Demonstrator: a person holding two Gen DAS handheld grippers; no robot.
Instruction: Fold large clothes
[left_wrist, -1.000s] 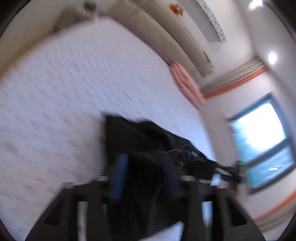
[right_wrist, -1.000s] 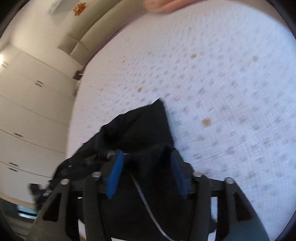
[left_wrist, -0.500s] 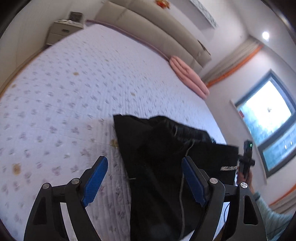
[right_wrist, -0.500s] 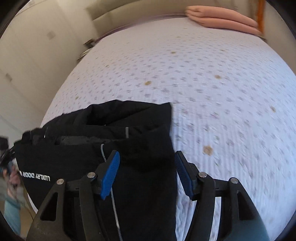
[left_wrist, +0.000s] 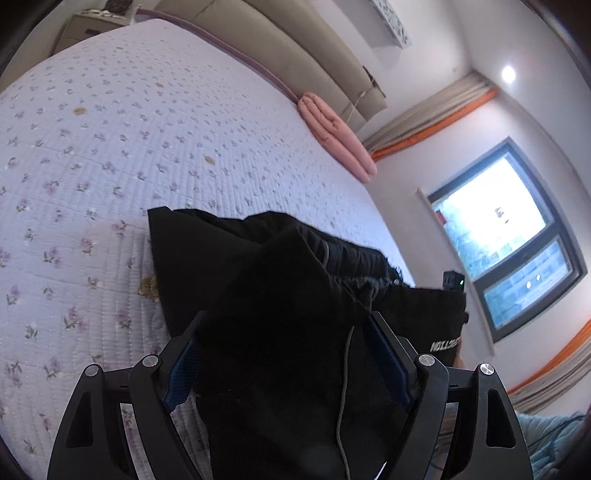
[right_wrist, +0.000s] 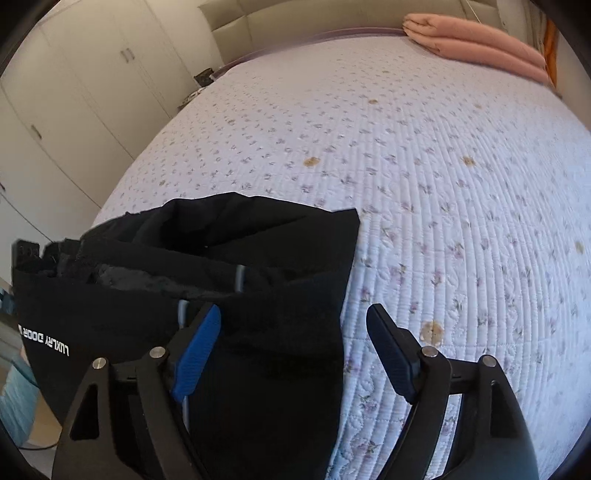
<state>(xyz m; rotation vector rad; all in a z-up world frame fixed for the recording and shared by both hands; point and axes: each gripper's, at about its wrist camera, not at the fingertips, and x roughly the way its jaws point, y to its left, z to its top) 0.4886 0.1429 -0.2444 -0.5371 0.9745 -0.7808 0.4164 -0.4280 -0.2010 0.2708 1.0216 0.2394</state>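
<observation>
A black garment (left_wrist: 266, 288) with a drawstring and white lettering lies bunched at the near edge of the bed. In the left wrist view my left gripper (left_wrist: 284, 354) is open, its blue pads either side of a raised fold of the cloth. In the right wrist view the same garment (right_wrist: 229, 266) lies at lower left. My right gripper (right_wrist: 295, 343) is open, its left pad over the cloth and its right pad over the bare quilt.
The bed has a white quilt with small flowers (right_wrist: 424, 166). A folded pink blanket (right_wrist: 476, 48) lies at the headboard end. White wardrobes (right_wrist: 74, 92) stand beside the bed. A window (left_wrist: 506, 251) is on the other side.
Both grippers were shut on the garment a second ago and have opened. The garment now rests on the bed, and both grippers sit low over it.
</observation>
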